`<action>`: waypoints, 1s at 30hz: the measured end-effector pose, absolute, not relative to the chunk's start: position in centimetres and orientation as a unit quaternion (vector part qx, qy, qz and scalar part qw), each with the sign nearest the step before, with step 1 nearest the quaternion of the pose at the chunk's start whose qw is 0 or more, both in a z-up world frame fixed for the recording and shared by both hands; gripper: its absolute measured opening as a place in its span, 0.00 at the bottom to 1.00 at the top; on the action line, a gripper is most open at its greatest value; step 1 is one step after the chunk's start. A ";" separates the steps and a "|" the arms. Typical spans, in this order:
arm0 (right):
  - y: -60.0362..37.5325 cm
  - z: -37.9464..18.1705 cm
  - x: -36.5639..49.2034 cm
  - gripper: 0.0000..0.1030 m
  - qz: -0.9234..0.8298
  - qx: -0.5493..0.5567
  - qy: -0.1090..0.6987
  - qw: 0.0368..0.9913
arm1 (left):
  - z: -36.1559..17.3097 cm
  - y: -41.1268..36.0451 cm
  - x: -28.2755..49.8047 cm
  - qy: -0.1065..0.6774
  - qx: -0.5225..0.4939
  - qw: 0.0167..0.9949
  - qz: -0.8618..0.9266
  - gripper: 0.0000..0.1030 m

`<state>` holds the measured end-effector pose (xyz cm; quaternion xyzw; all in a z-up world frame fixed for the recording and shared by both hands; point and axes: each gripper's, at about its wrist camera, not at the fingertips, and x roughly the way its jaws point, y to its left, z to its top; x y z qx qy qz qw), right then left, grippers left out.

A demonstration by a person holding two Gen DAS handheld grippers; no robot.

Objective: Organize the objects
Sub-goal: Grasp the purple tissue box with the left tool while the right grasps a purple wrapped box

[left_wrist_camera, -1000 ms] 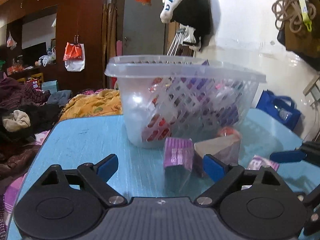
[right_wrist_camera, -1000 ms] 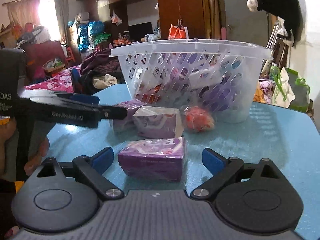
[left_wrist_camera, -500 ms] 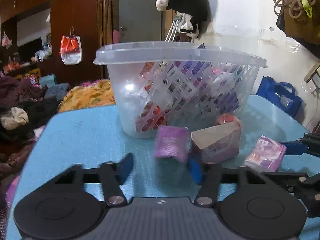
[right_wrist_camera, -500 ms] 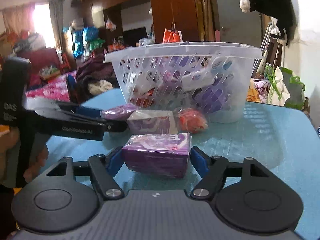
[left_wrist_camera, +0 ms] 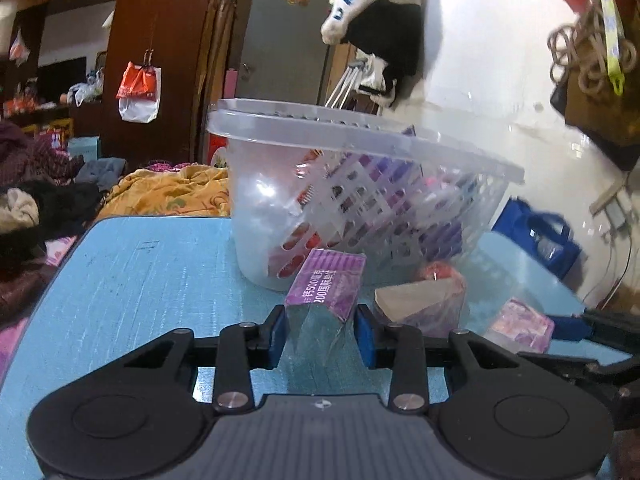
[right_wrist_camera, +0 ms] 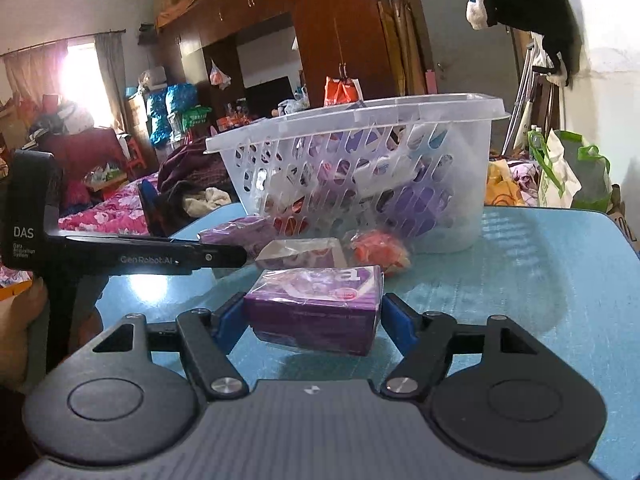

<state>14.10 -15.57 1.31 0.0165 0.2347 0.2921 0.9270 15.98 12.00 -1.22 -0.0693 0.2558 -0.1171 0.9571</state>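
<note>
The left gripper (left_wrist_camera: 322, 334) clenched a glossy purple carton (left_wrist_camera: 326, 282) before the perforated clear-plastic basket (left_wrist_camera: 360, 196). The right gripper (right_wrist_camera: 314, 316), angled slightly down, gripped a film-wrapped purple box (right_wrist_camera: 316, 302) beside it.

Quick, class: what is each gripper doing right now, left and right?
Left gripper: shut on the tall purple box.
Right gripper: shut on the wide purple box.

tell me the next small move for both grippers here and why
Probably lift both and carry them over the basket. The left gripper is clamped on a purple packet, the right gripper on a purple box, and the basket already holds similar packs.
</note>
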 end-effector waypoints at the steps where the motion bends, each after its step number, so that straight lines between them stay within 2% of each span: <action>1: -15.6 1.3 14.1 0.72 0.291 0.016 0.233 0.928 | -1.2 12.3 15.9 0.251 -0.077 0.958 -0.117 0.39; 25: -15.9 1.3 13.6 0.72 0.290 0.019 0.207 0.934 | -1.2 13.5 15.2 0.218 -0.110 0.959 -0.144 0.39; 30: -16.2 1.5 13.0 0.72 0.282 0.022 0.185 0.941 | -0.9 13.7 14.1 0.185 -0.113 0.964 -0.151 0.39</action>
